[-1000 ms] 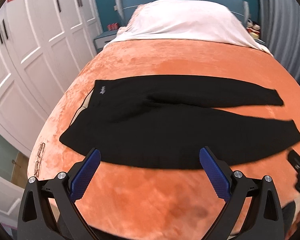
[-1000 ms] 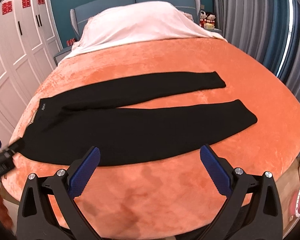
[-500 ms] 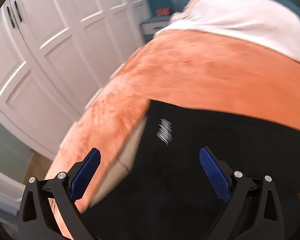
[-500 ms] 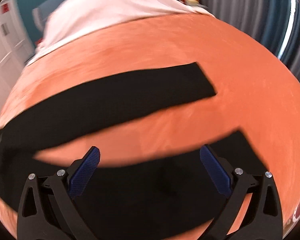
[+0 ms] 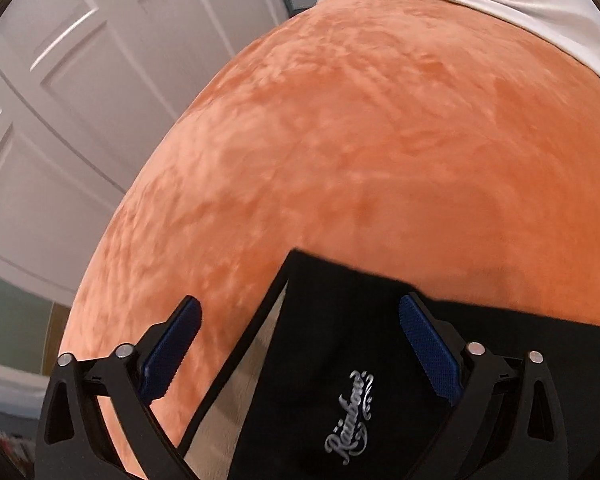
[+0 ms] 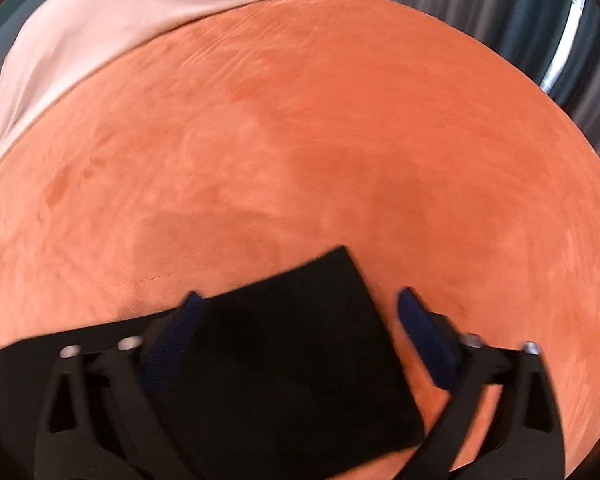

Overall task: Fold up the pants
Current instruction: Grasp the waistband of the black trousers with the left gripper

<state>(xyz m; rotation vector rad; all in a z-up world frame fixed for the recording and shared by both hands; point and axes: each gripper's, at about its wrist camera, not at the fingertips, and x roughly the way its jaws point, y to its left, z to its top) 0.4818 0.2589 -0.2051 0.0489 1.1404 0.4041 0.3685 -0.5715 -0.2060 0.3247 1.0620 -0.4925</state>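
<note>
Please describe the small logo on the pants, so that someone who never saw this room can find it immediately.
Start from the orange blanket that covers the bed; the black pants lie flat on it. At their waist corner, between the open left tongs, sits the logo. It is silver cursive lettering, the only pale mark on the plain black cloth.

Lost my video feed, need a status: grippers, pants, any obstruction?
Left gripper open over waistband corner. Right gripper open over far leg cuff. Black pants flat on orange bedspread, not gripped. No obstruction seen.
</note>
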